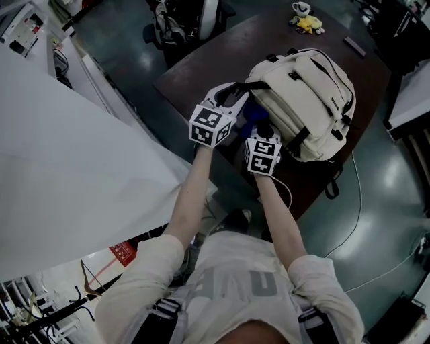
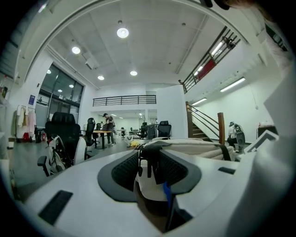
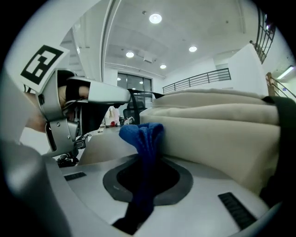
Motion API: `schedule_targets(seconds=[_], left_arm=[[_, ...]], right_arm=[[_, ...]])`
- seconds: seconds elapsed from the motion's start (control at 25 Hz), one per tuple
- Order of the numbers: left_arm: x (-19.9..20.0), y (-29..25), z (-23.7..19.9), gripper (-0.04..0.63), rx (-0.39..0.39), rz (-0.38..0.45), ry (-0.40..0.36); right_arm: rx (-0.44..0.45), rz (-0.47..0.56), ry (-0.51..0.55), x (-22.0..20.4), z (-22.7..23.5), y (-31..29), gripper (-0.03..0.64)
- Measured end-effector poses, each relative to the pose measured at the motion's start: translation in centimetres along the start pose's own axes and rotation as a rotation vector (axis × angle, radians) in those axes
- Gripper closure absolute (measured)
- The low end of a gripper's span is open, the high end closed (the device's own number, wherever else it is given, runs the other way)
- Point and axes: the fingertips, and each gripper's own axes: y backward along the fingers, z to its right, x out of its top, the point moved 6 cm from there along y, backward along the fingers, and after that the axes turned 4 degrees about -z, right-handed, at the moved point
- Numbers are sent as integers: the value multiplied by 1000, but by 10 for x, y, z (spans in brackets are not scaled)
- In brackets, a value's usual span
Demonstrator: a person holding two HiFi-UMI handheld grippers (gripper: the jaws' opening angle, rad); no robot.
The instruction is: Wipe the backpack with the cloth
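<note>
A cream backpack lies on a dark brown table. My left gripper is at its near-left end, shut on the backpack's black strap; the cream body rises just behind the jaws. My right gripper sits close beside it, shut on a blue cloth. In the right gripper view the cloth sticks up from the gripper and leans against the backpack's side. The left gripper shows at the left there.
A yellow toy, a small mug and a flat dark object lie at the table's far end. An office chair stands beyond the table. A large white sloped panel fills the left. A cable runs over the floor.
</note>
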Motion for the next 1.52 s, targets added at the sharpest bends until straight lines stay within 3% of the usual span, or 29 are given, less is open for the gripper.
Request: schedule_targets(seconds=[0.12,0.68,1.16,1.52], left_arm=[[-2,2,4,456,22,5,34],[8,15,24,456,132,4,52],[8,28,41,456,223,54,96],[10,39,50,456,248,71,67]], right_arm=[[-26,0,-22,-3,11,17,574],[-66,-3,-5,-20,67,93,574],[-111,-48,-8,-42,111,128,574],[-150,-38,18,-53,133,150,574]])
